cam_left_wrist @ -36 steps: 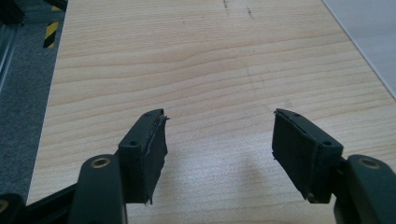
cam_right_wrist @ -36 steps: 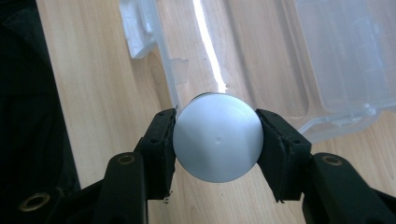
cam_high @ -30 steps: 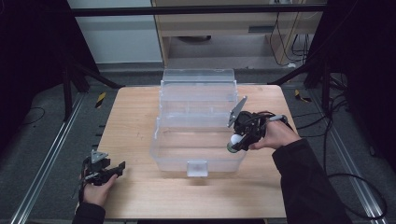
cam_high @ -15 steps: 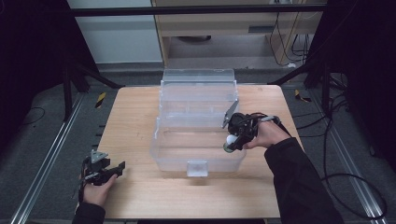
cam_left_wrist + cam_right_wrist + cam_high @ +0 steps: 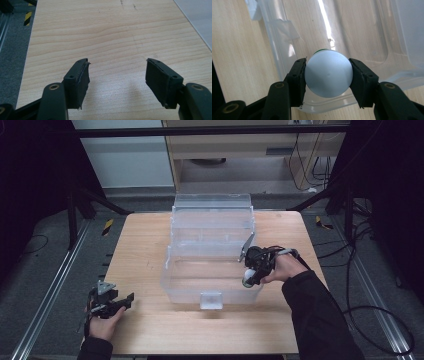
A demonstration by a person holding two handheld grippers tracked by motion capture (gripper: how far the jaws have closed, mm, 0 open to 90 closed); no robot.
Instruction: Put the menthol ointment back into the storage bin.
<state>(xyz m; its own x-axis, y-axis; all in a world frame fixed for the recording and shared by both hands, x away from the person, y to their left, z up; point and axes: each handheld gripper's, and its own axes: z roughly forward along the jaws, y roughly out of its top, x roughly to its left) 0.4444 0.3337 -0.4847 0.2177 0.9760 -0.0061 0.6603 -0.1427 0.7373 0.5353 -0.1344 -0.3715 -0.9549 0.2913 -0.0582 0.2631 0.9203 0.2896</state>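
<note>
Wooden tabletop [image 5: 150,245], seen from above, w/ a clear plastic box [image 5: 210,270] at its centre, lid [image 5: 212,202] swung open toward the far edge. Small clear latch tab [image 5: 210,300] at the box's near wall, facing the near edge.

Right claw [image 5: 248,276] at the box's right wall, near its front right corner, gripped by the right hand [image 5: 280,269]; dark sleeve [image 5: 320,315] running back to the near right corner. Grey plate [image 5: 247,246] sticking up on top of it; cable [image 5: 370,310] trailing off past the right edge to the floor.

In the right gripper view: right claw [image 5: 327,75] closed around a round pale-grey object [image 5: 327,73], maybe a bottle or can seen end-on, thin green rim at its top edge; can't tell which. Both pads touching its sides. Object held over the box rim [image 5: 322,106], clear box floor [image 5: 352,32] beyond it, bare wood [image 5: 239,50] to one side. In the high view, same object [image 5: 248,281] a pale blob at the claw tip, just at the box's right wall; inside or above the rim, can't tell.

Left claw [image 5: 127,299] low near the near left corner, well apart from the box, held by the left hand [image 5: 102,322], pointing toward the right edge. In the left gripper view: left claw [image 5: 117,75] wide apart, nothing between the pads, bare wood grain [image 5: 107,30] beneath. Grey floor [image 5: 12,50] beyond the left edge, w/ a yellow-black striped strip [image 5: 28,18].
</note>
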